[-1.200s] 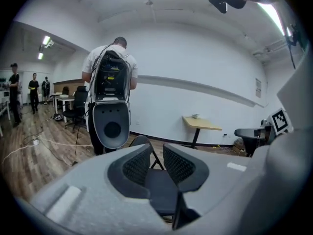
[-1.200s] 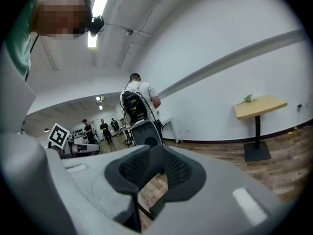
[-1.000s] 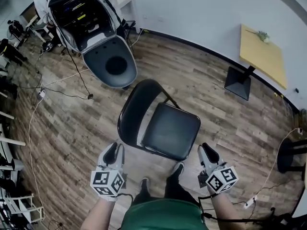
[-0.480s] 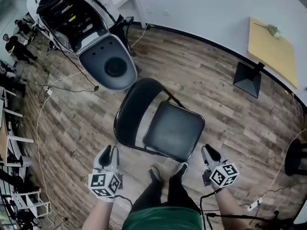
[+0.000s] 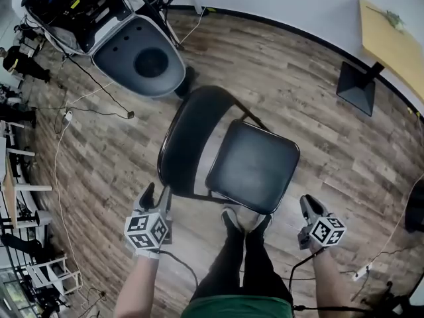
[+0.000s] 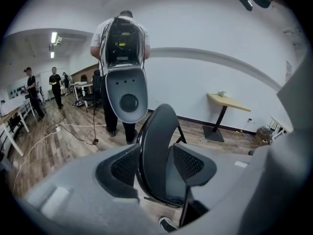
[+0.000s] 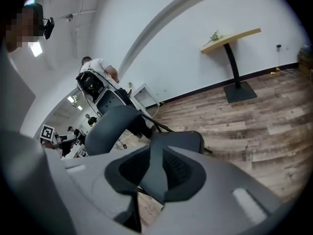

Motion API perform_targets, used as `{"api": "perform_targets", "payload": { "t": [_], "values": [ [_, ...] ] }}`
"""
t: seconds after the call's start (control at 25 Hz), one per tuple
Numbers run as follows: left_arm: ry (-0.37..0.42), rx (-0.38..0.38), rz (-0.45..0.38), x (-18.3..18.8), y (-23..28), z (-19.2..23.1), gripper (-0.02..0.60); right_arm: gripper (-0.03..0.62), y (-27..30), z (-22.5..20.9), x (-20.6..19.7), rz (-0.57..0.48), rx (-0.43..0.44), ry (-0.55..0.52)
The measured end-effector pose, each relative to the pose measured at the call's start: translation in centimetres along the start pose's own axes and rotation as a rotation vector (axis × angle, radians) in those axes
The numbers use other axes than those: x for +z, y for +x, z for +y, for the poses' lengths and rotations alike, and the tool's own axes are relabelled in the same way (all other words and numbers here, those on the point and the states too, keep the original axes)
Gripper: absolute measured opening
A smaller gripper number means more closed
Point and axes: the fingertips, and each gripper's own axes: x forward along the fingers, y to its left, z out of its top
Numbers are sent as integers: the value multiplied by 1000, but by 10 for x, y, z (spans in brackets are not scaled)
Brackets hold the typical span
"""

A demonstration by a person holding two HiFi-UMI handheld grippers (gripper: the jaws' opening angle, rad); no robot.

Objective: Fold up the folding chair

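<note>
The black folding chair stands unfolded on the wood floor, its curved backrest (image 5: 189, 131) to the left of its seat (image 5: 255, 167). My left gripper (image 5: 156, 194) is at the backrest's near lower edge. Its jaws have just been opening and stand wide. In the left gripper view the backrest (image 6: 159, 146) shows in the gap of this gripper (image 6: 156, 156), and the pads do not press on it. My right gripper (image 5: 309, 203) hangs just right of the seat's near corner. Its jaws (image 7: 157, 166) leave a narrow gap, through which the seat (image 7: 178, 140) shows farther ahead.
A white pod-shaped machine (image 5: 136, 55) stands behind the chair, with a person (image 6: 122, 28) behind it. A yellow table on a black base (image 5: 361, 88) is at the far right. Cables (image 5: 59, 144) trail over the floor at the left. My shoes (image 5: 246, 220) rest by the seat's front edge.
Both grippers have sunk lower beside the chair. The left jaws, shut before, now stand apart. The chair has not moved or folded.
</note>
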Motion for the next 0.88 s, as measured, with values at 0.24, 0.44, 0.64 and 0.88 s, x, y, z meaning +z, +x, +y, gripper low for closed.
{"api": "perform_targets", "payload": {
  "t": [0.24,0.44,0.64,0.88],
  "values": [
    [-80,-30,75,-24,45,30,287,86,32,-30,-49,76,-23,72],
    [-127,-75,82,-22,75,57,295,169,74,-57,-65,63,-50,95],
    [-119,-93,90,-24,87,46,304,274,104,-99,-82,90,-30,156],
    [-52,-128,30,-22,90,33,240,364,149,-135,-119,143,9,280]
  ]
}}
